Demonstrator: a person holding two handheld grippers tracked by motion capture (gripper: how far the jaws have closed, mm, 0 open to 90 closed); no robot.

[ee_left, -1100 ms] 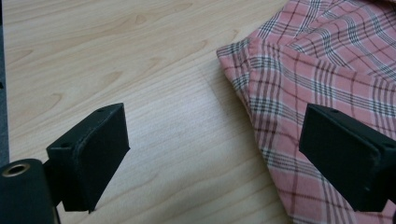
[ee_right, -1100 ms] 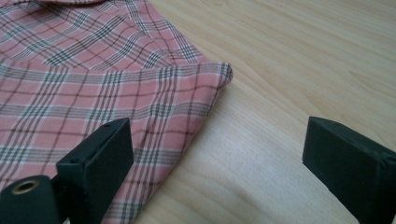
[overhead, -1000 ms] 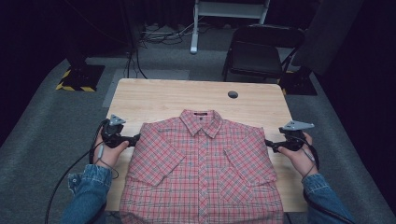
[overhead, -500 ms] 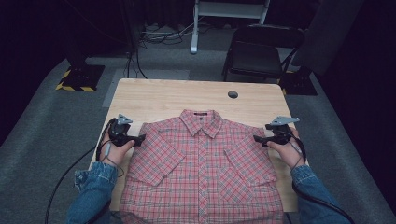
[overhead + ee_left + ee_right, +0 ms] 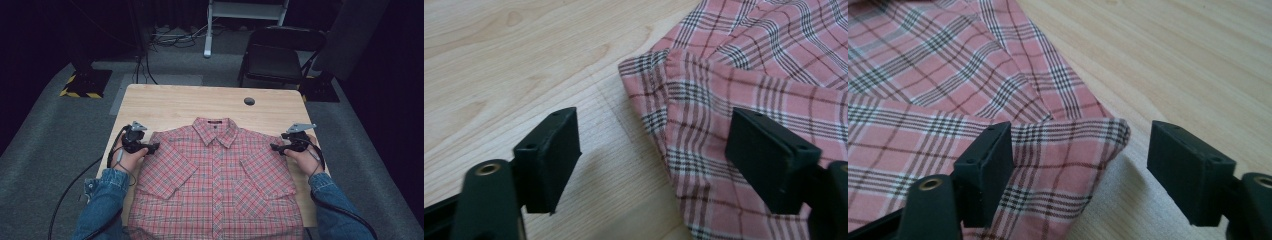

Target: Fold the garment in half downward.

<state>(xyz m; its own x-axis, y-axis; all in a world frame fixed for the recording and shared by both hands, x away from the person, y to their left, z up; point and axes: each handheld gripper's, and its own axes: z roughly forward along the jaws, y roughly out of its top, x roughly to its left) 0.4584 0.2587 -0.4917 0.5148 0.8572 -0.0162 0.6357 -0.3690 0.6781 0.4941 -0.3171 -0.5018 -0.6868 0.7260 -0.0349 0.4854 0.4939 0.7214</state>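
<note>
We see shirt flat, buttoned, face up on tabletop, hem over near edge. Left claw spread at one shoulder seam, right claw spread at other. We judge cloth light, limp; pinch seam edges. Pale wood surface; dark room, chair beyond far edge.

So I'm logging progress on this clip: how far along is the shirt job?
Done: the plaid shirt lies flat, front up, on the table. In hand: the left gripper and right gripper sit open at the shoulder corners, gripping nothing. Left: closing on the cloth and any folding; no fold shows.
</note>
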